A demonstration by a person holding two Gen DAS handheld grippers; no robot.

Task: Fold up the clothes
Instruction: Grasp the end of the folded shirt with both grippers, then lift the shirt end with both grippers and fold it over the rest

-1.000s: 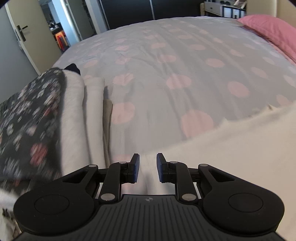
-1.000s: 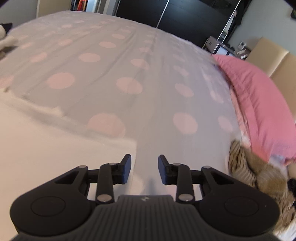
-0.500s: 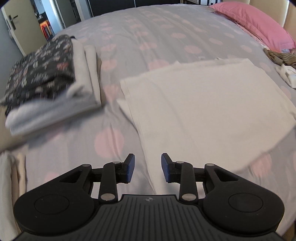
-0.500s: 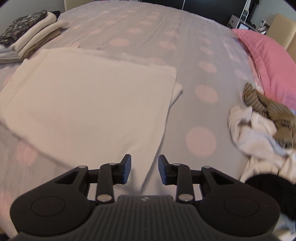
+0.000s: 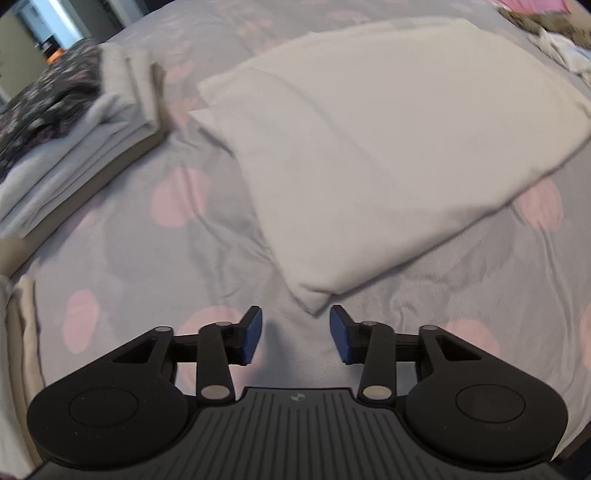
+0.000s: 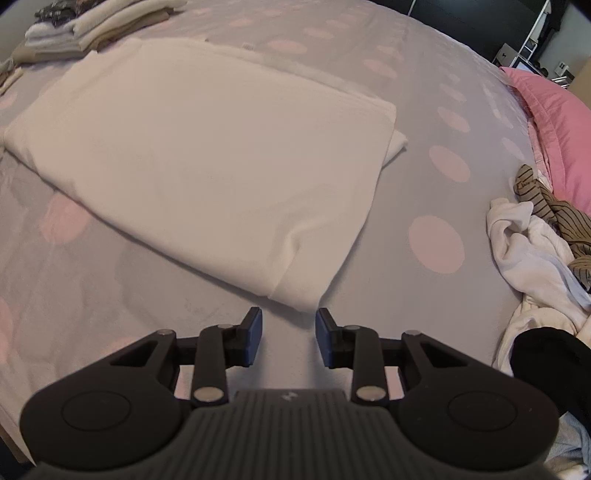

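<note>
Landmark: the folded white garment (image 5: pixel 376 147) lay flat on the grey bedspread with pink dots (image 5: pixel 155 258), and every place below is given from it.
Left gripper (image 5: pixel 294 334): jaws stood wide apart with nothing between them, hovering just short of the garment's near left corner, whose tip lay just ahead of the gap between the blue pads (image 5: pixel 251 334).
Right gripper (image 6: pixel 289 336): also spread wide and empty, poised just before the garment's near right corner, not touching the cloth.
Garment edges: the near corner in the right wrist view showed a soft crease and stacked layers; a lower layer peeked out past the far right edge.
Folded stack (image 6: pixel 92 22): beyond the garment's far left side, close to it but apart, with a dark floral piece (image 5: pixel 48 96) on top of pale folded ones.
Unfolded heap (image 6: pixel 535 251): well apart to the garment's right, a white crumpled piece tangled with a brown striped one (image 6: pixel 554 206).
Pink pillow (image 6: pixel 557 125): beyond that heap, further right of the garment.
Blur: the left wrist view was smeared, so fine detail there could not be told.
</note>
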